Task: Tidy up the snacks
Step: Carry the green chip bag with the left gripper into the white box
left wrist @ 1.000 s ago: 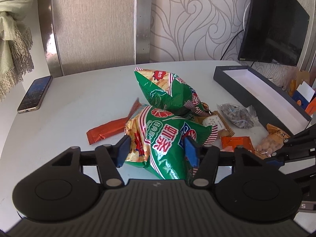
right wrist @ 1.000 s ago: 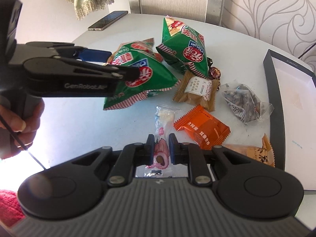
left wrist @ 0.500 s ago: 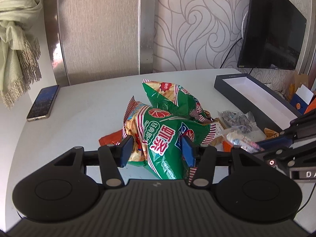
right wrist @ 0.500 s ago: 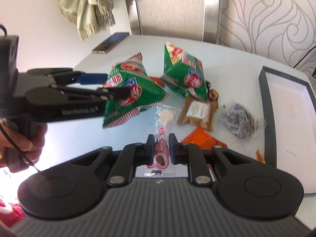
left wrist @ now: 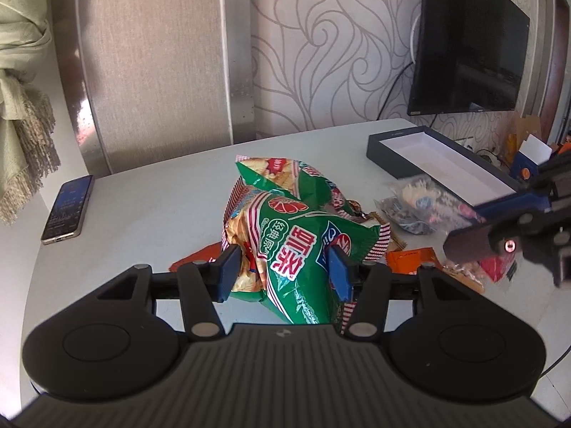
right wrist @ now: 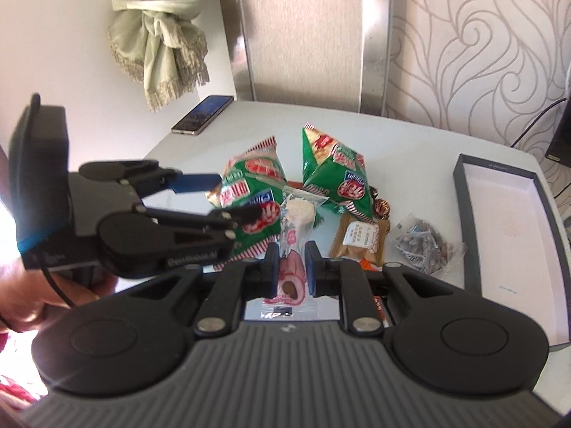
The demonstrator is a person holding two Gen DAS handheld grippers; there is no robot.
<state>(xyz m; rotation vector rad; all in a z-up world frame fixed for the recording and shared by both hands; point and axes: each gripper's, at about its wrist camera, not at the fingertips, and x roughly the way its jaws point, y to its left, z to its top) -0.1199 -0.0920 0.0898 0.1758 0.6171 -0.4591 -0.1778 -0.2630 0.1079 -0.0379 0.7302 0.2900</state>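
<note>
My left hand-held gripper [left wrist: 283, 271] clamps a green chip bag [left wrist: 296, 249] raised over the table [left wrist: 150, 207], my right hand-held gripper [right wrist: 289, 269] pinches a clear candy packet [right wrist: 294, 246] aloft, wallpapered wall [left wrist: 321, 53] behind.

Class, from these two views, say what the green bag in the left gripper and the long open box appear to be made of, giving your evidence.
Green bag: probably thin glossy plastic film; it crinkles, shines and has crimped ends. Open box: likely matte rigid cardboard; straight dark walls, pale flat lining.
</note>
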